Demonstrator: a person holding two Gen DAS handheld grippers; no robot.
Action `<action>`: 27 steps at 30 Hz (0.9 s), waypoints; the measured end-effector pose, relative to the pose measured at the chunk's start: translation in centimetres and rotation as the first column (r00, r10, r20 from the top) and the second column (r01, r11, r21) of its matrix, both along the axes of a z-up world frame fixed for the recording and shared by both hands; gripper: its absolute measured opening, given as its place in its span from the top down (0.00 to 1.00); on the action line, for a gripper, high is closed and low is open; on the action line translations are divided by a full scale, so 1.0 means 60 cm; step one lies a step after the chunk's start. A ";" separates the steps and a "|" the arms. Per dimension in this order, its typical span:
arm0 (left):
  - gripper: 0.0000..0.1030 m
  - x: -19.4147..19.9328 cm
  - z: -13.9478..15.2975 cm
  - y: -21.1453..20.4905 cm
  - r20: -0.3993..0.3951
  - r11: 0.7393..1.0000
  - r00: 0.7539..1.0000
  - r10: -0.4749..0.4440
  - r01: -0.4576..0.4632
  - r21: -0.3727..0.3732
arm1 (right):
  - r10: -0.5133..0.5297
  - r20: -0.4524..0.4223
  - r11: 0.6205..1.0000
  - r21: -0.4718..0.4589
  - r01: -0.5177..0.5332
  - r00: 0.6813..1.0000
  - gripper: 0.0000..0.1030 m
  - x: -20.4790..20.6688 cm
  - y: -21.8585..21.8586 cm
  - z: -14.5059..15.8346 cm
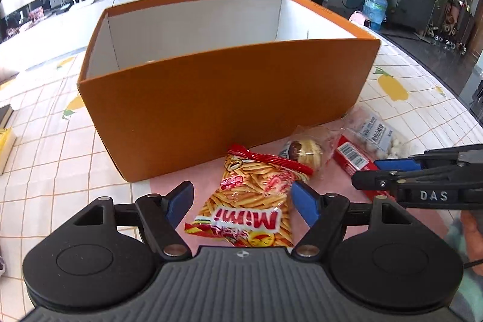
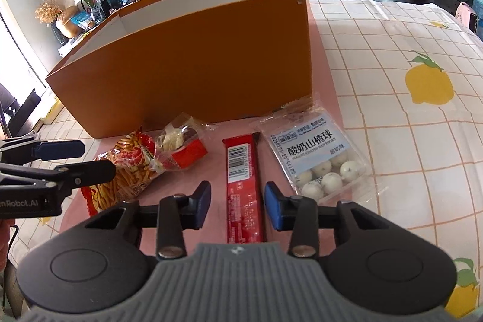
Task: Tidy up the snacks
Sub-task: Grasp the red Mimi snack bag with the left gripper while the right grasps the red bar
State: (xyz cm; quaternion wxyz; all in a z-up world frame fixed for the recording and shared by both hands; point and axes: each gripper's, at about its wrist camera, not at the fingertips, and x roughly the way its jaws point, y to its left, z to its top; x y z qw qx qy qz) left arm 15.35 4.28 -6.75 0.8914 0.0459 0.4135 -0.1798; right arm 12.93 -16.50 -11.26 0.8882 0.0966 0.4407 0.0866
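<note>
An open orange box (image 1: pixel 217 98) with white inner walls stands on the table; it also shows in the right wrist view (image 2: pixel 193 74). In front of it lie several snacks. My left gripper (image 1: pixel 243 201) is open, its blue pads on either side of a Mimi fries bag (image 1: pixel 250 201), also seen in the right wrist view (image 2: pixel 126 171). My right gripper (image 2: pixel 238 205) is open, straddling a red bar (image 2: pixel 243 189), which also shows in the left wrist view (image 1: pixel 351 160). A clear-wrapped pastry (image 2: pixel 181 145) and a pack of white hawthorn balls (image 2: pixel 317 159) lie beside them.
The table carries a checked cloth with lemon prints (image 2: pixel 428 80) and a pink mat (image 2: pixel 211 141) under the snacks. Each gripper shows in the other's view: the right one (image 1: pixel 422 177) and the left one (image 2: pixel 60 168). Books (image 1: pixel 4 141) lie at the left edge.
</note>
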 end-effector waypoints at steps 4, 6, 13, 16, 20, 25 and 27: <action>0.14 0.012 -0.012 0.010 -0.049 0.998 0.999 0.002 -0.006 -0.065 | -0.002 0.006 1.000 -0.004 0.002 1.000 0.63 0.007 0.007 -0.003; 0.13 0.012 -0.016 0.012 -0.061 0.997 0.998 0.012 -0.017 -0.077 | 0.005 0.013 1.000 -0.015 -0.005 1.000 0.63 0.008 0.013 -0.004; 0.21 0.007 -0.028 0.006 -0.086 0.996 0.995 0.052 -0.058 -0.068 | 0.022 0.027 0.999 -0.044 -0.021 0.999 0.63 0.006 0.024 -0.007; 0.23 0.002 -0.032 0.001 -0.075 0.997 0.995 0.060 -0.064 -0.043 | 0.020 0.028 0.999 -0.043 -0.019 0.999 0.63 0.006 0.022 -0.008; 0.26 -0.001 -0.033 0.006 -0.088 0.992 0.991 0.105 -0.111 -0.064 | 0.026 0.032 0.997 -0.071 -0.024 0.999 0.65 0.003 0.027 -0.010; 0.28 -0.016 -0.027 -0.018 -0.041 0.993 0.993 0.115 -0.114 0.019 | 0.037 0.039 0.990 -0.139 -0.031 0.999 0.78 0.000 0.037 -0.010; 0.28 -0.021 -0.025 -0.028 -0.027 0.993 0.993 0.112 -0.111 0.050 | 0.043 0.038 0.990 -0.137 -0.038 0.998 0.79 -0.001 0.038 -0.010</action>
